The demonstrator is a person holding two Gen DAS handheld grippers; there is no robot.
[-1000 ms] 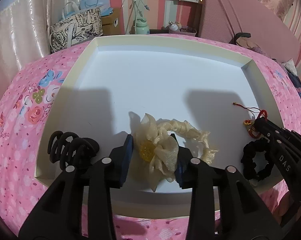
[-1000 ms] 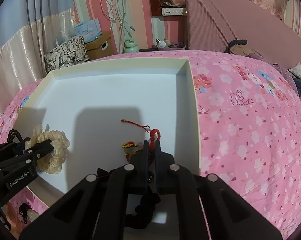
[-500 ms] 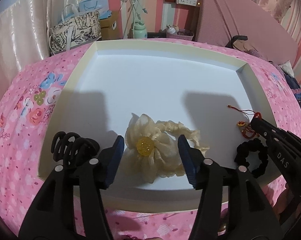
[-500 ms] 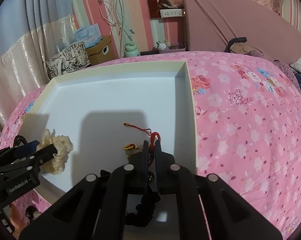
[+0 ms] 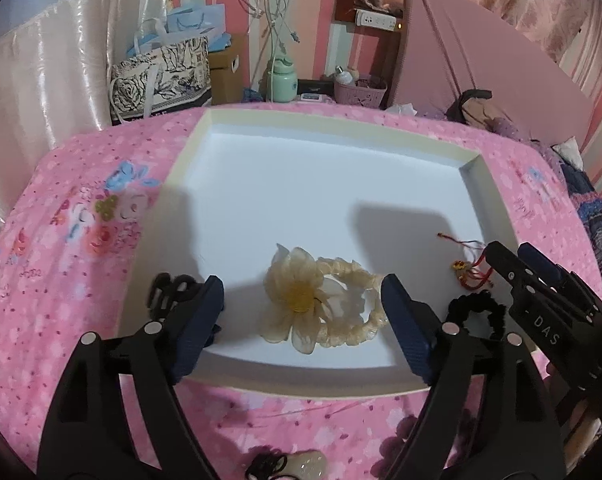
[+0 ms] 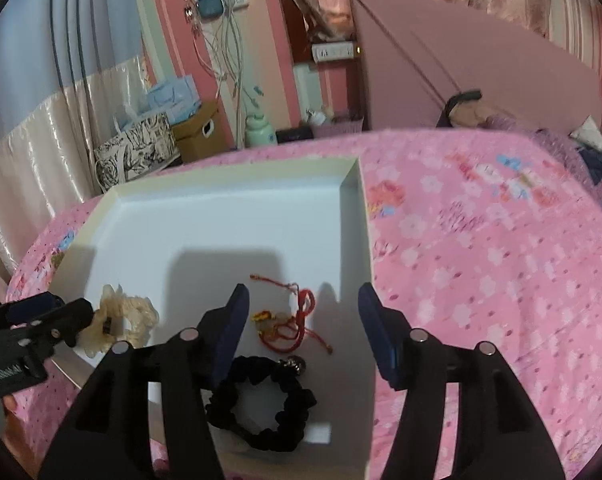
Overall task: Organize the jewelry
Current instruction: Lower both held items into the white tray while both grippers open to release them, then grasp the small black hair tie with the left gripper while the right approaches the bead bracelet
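Now both wide open — left gripper [image 5: 303, 312], right gripper [image 6: 301, 320] hold nothing.

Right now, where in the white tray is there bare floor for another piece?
The far half of the white tray is bare. The near edge is crowded: black claw clip, cream flower scrunchie, red cord charm, black scrunchie.

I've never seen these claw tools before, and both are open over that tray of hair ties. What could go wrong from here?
1. The red cord charm lies loose and tangled beside the black scrunchie; the right gripper might snag both.
2. The cream flower scrunchie sits near the tray's front wall, so the left gripper could drag it out.
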